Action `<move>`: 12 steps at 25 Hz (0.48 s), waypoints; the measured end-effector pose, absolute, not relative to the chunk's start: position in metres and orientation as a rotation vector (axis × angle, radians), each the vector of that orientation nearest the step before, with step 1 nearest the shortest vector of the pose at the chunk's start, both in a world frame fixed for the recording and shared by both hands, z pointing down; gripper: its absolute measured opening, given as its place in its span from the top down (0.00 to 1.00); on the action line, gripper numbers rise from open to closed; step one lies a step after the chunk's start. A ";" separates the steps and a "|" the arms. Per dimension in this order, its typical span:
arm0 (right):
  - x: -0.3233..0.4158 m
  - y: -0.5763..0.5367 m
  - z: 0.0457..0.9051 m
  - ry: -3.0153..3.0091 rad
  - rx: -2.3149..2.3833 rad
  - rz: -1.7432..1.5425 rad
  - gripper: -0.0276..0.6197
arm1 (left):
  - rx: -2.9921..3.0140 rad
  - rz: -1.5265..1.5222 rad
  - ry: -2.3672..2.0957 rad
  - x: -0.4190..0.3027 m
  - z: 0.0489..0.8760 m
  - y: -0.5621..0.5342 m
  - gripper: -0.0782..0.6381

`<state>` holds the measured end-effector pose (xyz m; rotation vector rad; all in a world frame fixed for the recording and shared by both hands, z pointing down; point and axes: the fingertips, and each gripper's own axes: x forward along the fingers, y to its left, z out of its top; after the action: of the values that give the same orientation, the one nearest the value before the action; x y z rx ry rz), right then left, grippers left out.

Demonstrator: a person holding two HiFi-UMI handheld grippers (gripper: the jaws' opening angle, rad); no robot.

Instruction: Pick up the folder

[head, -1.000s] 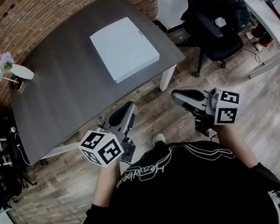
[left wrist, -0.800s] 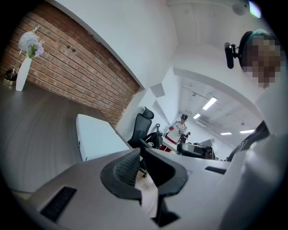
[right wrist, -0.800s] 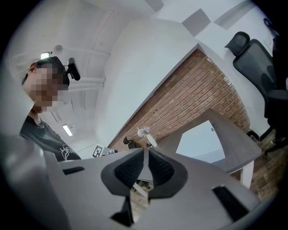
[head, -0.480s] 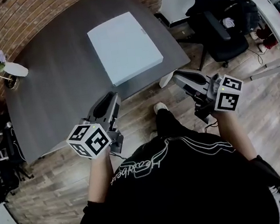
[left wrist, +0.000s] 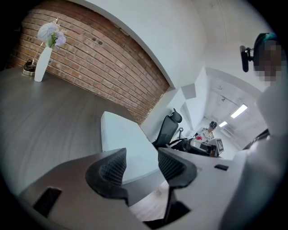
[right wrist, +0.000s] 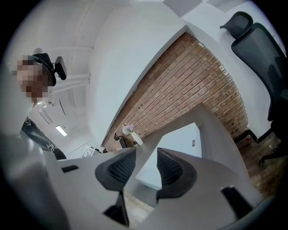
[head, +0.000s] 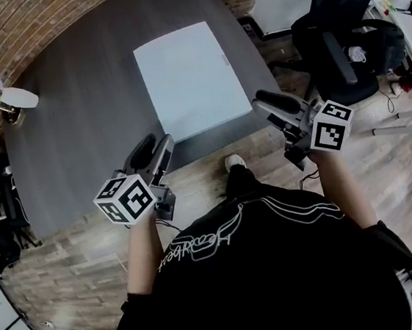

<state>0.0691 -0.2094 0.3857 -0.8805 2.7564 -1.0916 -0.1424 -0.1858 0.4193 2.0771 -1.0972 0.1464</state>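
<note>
A pale blue folder [head: 190,77] lies flat on the dark grey table [head: 85,145], near its front edge. My left gripper [head: 151,149] hovers over that edge, just left of the folder's near corner. Its jaws are opening with nothing between them. In the left gripper view the folder [left wrist: 122,134] lies ahead, beyond the parted left gripper [left wrist: 141,165]. My right gripper [head: 264,103] is beside the folder's right near corner, off the table, its jaws also opening and empty. The right gripper view has the folder [right wrist: 180,141] ahead of the right gripper [right wrist: 146,167].
A white vase with flowers [head: 6,98] stands at the table's far left. A black office chair [head: 343,38] is to the right of the table. A brick wall runs behind it, and wooden floor lies under my feet.
The person has stepped toward the table and both grippers have come forward to its near edge beside the folder. Both pairs of jaws have parted from shut.
</note>
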 end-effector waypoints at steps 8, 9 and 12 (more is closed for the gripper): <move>0.069 -0.262 0.443 2.834 -0.951 -1.201 0.73 | 1.966 0.198 -1.129 -0.154 0.467 -0.223 0.59; 0.069 -0.266 0.451 2.844 -0.959 -1.219 0.73 | 1.955 0.207 -1.131 -0.154 0.473 -0.227 0.59; 0.068 -0.275 0.473 2.890 -0.986 -1.262 0.73 | 1.919 0.229 -1.138 -0.157 0.491 -0.234 0.59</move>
<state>0.0681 -0.2749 0.4732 -0.9856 2.8901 -1.2625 -0.1566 -0.2342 0.4910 1.9189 -1.1380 0.2291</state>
